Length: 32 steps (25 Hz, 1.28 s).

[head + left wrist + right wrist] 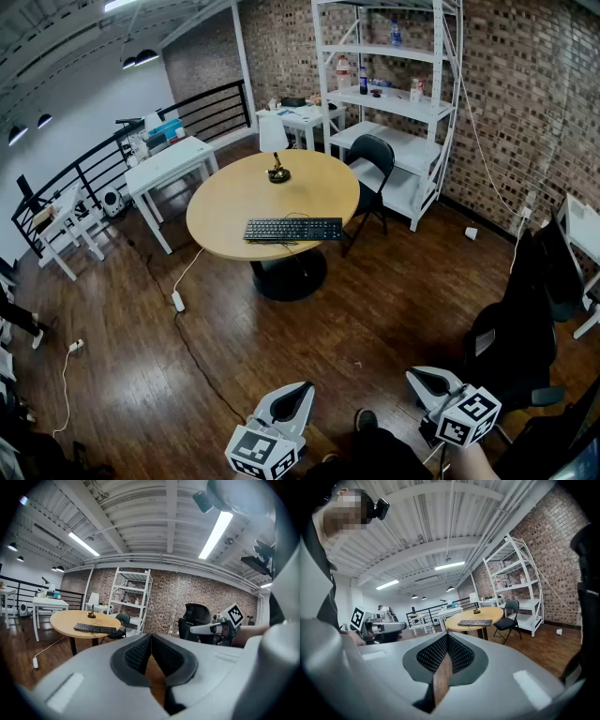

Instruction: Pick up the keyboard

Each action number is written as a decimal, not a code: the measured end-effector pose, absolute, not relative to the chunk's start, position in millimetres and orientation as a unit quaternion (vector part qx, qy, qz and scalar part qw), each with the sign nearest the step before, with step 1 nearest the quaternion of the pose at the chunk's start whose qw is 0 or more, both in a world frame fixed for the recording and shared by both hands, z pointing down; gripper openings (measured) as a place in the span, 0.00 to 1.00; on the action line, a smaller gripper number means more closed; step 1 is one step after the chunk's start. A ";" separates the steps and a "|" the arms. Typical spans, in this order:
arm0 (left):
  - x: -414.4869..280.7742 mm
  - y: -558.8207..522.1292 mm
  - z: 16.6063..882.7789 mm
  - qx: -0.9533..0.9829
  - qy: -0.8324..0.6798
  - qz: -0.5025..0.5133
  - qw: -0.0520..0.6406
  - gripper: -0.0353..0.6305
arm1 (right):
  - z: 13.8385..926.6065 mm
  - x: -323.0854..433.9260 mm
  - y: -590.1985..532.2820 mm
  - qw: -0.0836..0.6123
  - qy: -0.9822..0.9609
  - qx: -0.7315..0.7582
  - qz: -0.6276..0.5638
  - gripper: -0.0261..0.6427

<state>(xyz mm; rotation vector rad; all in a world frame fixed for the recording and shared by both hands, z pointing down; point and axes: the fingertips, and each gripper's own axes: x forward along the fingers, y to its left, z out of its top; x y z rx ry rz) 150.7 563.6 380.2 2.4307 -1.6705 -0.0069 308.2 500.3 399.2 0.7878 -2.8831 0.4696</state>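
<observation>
The keyboard (292, 229) lies flat on the round table (225, 202), close to the table's near edge, with its long side running left to right across the head view; both grippers are well apart from it, low at the bottom of that view, with open wooden floor between them and the table. The left gripper (296, 392) sits almost straight below the keyboard in the head view and looks the nearer of the two; the right gripper (427, 379) stands off to the right, so the keyboard lies ahead and to its left. Both pairs of jaws are closed on nothing, pads meeting; they would have to part before any grip. A small lamp (275, 150) stands on the table behind the keyboard, apart from it. The white shelves (389, 98) against the brick wall hold a few bottles and small items; what they are is too small to tell.
</observation>
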 end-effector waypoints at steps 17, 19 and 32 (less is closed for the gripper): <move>179.5 380.0 390.8 0.794 -0.598 0.027 0.106 0.05 | 412.5 325.0 316.7 0.031 -0.965 0.212 0.152 0.04; 181.5 360.8 388.0 0.787 -0.606 0.031 0.111 0.05 | 413.6 326.5 293.5 0.027 -0.964 0.209 0.160 0.04; 146.1 245.2 386.4 0.770 -0.627 0.031 0.117 0.05 | 415.9 293.8 185.6 0.047 -0.967 0.181 0.171 0.04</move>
